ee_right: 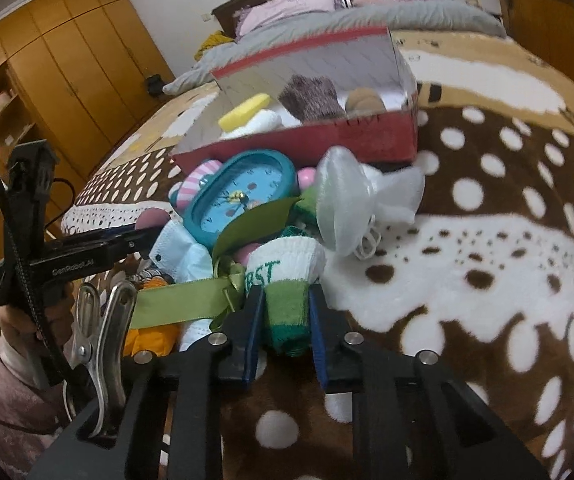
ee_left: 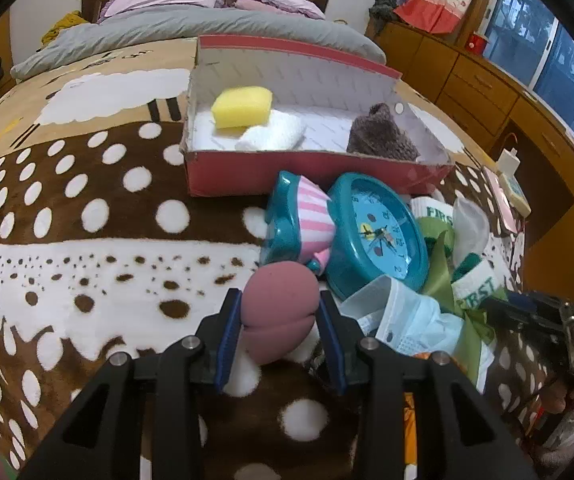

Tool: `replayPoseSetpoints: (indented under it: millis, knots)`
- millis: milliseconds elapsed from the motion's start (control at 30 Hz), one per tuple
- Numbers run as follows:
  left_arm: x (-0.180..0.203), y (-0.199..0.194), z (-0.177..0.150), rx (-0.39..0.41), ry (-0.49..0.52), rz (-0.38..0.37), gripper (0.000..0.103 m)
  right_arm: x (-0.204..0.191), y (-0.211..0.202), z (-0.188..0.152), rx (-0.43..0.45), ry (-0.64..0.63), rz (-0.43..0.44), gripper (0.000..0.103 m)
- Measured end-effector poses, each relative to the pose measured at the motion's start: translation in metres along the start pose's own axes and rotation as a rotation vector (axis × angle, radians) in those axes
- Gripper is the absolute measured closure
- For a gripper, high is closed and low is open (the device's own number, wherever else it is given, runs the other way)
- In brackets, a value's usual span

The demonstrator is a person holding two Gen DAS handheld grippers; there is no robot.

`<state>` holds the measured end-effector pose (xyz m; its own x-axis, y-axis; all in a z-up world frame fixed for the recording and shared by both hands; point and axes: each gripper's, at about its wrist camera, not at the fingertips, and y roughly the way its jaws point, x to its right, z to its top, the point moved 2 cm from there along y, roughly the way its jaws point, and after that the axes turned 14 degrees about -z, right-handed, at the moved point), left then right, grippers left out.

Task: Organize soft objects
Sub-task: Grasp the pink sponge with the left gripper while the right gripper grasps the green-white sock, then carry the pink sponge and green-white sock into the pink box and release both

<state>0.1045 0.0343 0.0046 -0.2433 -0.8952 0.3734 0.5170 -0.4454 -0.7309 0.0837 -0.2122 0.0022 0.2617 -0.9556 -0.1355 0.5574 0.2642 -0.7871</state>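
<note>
On a spotted brown and white blanket (ee_left: 87, 280) lies a pile of small things in front of a red box (ee_left: 315, 170) with a white inside. My left gripper (ee_left: 279, 300) is shut on a mauve egg-shaped makeup sponge (ee_left: 277, 320) at the pile's near left edge. My right gripper (ee_right: 285, 300) is shut on a green and white sock (ee_right: 287, 276) printed with letters, at the pile's near side. In the box lie a yellow sponge (ee_left: 243, 106), a white cloth (ee_left: 271, 134) and a brown knitted piece (ee_left: 383, 136).
The pile also holds a teal alarm clock (ee_left: 379, 236), a pink striped teal toy (ee_left: 307, 216), a pale blue face mask (ee_left: 407, 316), a green ribbon (ee_right: 183, 304), a white mesh pouch (ee_right: 347, 200) and a metal clip (ee_right: 103, 320). Pillows, wardrobes and a window desk surround the bed.
</note>
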Motion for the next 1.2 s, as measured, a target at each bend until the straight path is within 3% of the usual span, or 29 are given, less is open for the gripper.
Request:
replayPoseSetpoints:
  millis: [500,1200]
  knots:
    - [-0.002,-0.014,0.004,0.04,-0.011,0.018,0.064,0.011,-0.027,0.007,0.079,-0.009,-0.076,0.081]
    - [0.0,-0.021,0.037,0.086,0.032,0.056,0.064,0.03,-0.045,0.025,0.148,0.014,-0.13,0.081]
